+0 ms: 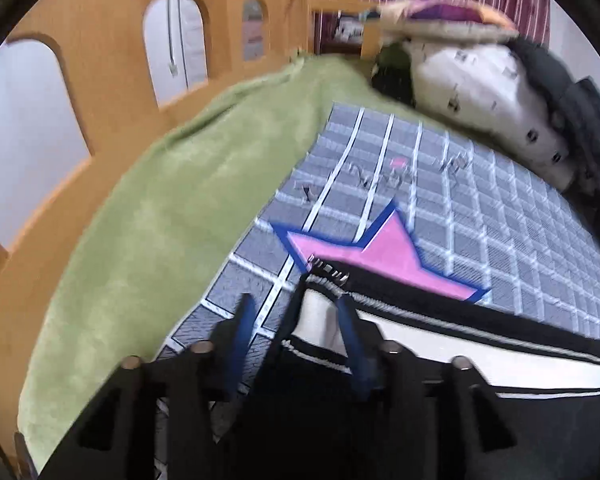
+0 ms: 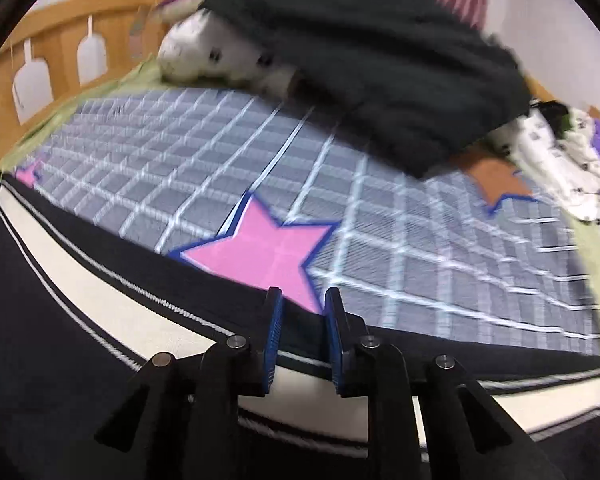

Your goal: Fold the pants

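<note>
black track pants [image 2: 60, 300] with a wide white side stripe, lying flat across the grey checked bedspread [image 2: 180, 152], zipped end leftward

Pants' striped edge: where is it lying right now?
The pants' striped edge lies on the grid sheet over the pink star's lower points, directly under the right hand-held gripper.

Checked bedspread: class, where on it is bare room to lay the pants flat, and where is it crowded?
Free: the grey checked bedspread between the pants at the near edge and the dark garment pile, bordered left by the green blanket. It spans the pink star. Crowded: the far end, with the pile and white patterned bedding.
</note>
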